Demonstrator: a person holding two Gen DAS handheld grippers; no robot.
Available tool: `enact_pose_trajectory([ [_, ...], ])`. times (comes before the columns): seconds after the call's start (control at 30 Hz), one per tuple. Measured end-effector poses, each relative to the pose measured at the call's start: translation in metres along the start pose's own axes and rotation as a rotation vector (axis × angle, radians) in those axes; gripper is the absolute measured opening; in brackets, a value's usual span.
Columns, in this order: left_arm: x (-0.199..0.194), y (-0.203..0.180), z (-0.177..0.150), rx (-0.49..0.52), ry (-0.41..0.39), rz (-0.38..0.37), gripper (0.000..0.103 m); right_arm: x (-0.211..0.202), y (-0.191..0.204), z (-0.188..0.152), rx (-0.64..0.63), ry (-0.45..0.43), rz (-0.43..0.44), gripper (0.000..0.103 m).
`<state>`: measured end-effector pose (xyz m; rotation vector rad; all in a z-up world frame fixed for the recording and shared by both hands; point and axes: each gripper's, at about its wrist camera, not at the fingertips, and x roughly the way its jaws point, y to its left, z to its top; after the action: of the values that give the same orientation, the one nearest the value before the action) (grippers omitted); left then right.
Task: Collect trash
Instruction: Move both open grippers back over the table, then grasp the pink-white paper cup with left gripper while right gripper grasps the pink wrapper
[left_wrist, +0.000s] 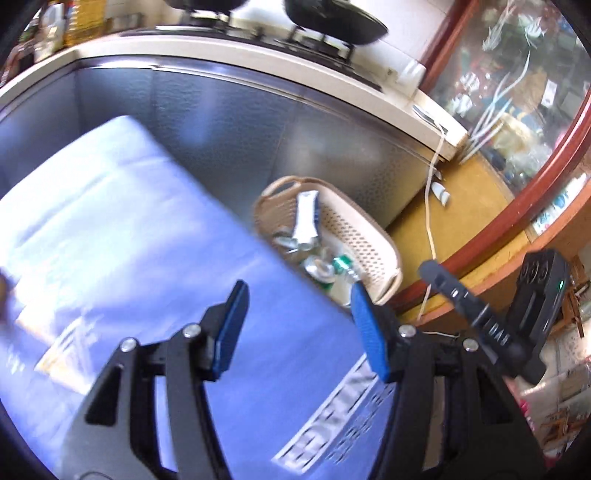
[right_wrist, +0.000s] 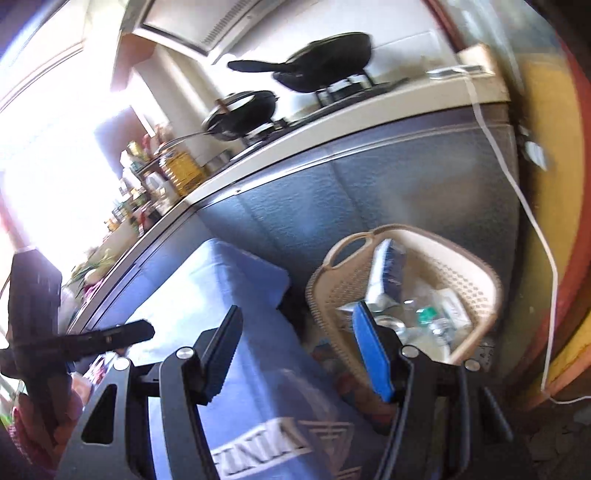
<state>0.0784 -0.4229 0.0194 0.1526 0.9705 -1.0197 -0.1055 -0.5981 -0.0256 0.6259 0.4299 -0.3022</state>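
Both grippers' fingers apart, empty | basket trash blurred; tablecloth print cut off

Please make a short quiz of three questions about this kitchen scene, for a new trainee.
1. True or false: the left gripper holds a piece of trash between its fingers.
2. Multiple choice: where does the beige basket stand? A) on the counter beside the pans; B) on the floor, next to the blue cloth; C) on top of the blue cloth.
3. Short answer: name one thing that lies inside the basket.

Key:
1. False. Both the left gripper and the right gripper are open and empty.
2. B.
3. A white squeezed tube; bottles with green labels are also there.
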Motion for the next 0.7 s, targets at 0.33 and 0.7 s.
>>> enact_pose_trajectory([
  [0.33,-0.130,0.155,-0.101,-0.252,-0.118,0.254,0.055,0.041,0.141,-0.026,-0.236,0.172,0.171,0.062],
  [0.7,-0.281,0.293,-0.196,-0.537,-0.300,0.454,0.060,0.104,0.317,-0.095,-0.483,0.417,0.351,0.062],
])
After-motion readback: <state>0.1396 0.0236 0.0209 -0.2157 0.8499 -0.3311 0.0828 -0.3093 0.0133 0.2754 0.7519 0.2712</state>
